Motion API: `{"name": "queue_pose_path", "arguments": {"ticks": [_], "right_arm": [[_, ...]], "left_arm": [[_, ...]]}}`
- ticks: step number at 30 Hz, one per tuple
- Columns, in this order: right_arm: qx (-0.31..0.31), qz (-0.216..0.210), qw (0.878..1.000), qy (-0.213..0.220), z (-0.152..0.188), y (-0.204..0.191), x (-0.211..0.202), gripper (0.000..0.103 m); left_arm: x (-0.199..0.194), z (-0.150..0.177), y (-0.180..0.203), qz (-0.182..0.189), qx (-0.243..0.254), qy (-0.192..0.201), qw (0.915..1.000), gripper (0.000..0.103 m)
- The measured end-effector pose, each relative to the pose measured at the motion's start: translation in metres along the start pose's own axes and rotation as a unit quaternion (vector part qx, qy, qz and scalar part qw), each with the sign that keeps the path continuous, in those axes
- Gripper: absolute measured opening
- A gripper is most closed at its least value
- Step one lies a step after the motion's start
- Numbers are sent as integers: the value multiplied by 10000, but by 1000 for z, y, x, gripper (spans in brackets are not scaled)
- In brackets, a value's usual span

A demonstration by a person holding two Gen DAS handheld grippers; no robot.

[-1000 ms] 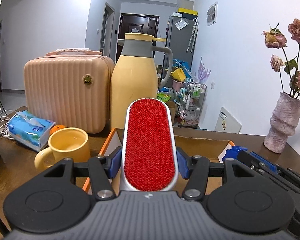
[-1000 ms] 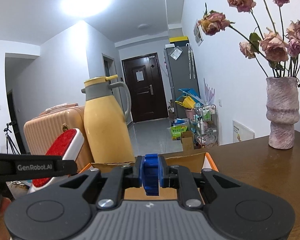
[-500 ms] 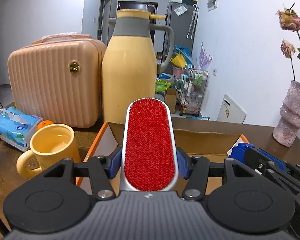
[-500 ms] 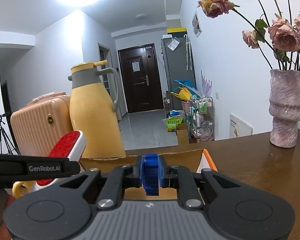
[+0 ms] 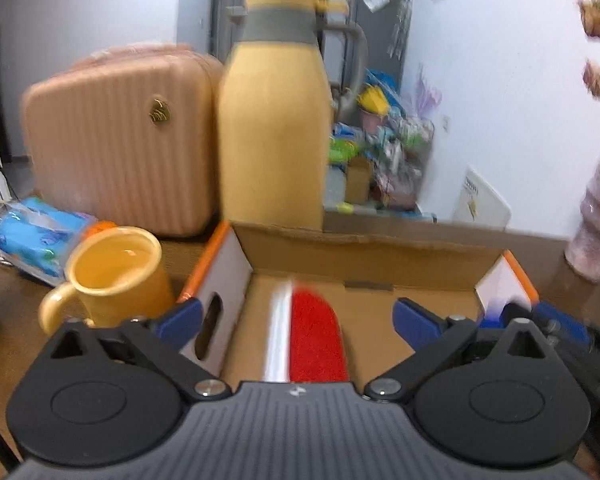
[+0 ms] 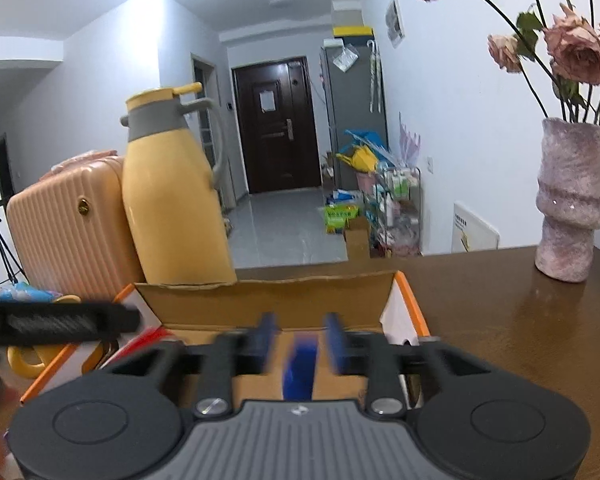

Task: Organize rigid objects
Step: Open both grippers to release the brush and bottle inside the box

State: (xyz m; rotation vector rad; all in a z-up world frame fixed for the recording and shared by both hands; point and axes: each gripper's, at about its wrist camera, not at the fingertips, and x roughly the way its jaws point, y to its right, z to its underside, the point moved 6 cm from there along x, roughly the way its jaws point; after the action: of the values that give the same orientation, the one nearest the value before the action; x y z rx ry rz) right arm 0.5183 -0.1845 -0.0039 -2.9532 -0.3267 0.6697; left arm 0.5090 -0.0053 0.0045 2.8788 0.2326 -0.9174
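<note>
Over an open cardboard box [image 5: 364, 252] on a wooden table [image 6: 520, 320], both grippers have just been opening. Left gripper [image 5: 298, 318] is spread wide, pads clear of the red lint brush [image 5: 316, 340] inside the box. Right gripper [image 6: 300, 338] is partly spread, a blurred blue object [image 6: 299, 372] loose between its pads.

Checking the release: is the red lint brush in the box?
In: lint brush lies inside cardboard box, free between open left gripper jaws.
</note>
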Motion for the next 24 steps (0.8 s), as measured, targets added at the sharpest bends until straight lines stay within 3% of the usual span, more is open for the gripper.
{"name": "queue_pose_path", "arguments": {"ticks": [1, 2, 3, 11, 24], "right_arm": [[15, 21, 10000, 27, 0, 1, -2, 76], [15, 68, 10000, 67, -1, 2, -3, 95], [-2, 128, 9998, 131, -2, 2, -6, 98], [-154, 126, 9996, 211, -4, -3, -12, 102], [-373, 171, 9988, 276, -2, -11, -30, 103]], "left_arm": [[-6, -2, -2, -102, -52, 102, 9999, 103], [-13, -4, -4, -92, -77, 230, 9997, 103], [-18, -6, -5, -44, -97, 298, 9995, 103], [-18, -7, -12, -103, -245, 213, 9994, 103], [-31, -7, -12, -151, -160, 394, 9990, 103]]}}
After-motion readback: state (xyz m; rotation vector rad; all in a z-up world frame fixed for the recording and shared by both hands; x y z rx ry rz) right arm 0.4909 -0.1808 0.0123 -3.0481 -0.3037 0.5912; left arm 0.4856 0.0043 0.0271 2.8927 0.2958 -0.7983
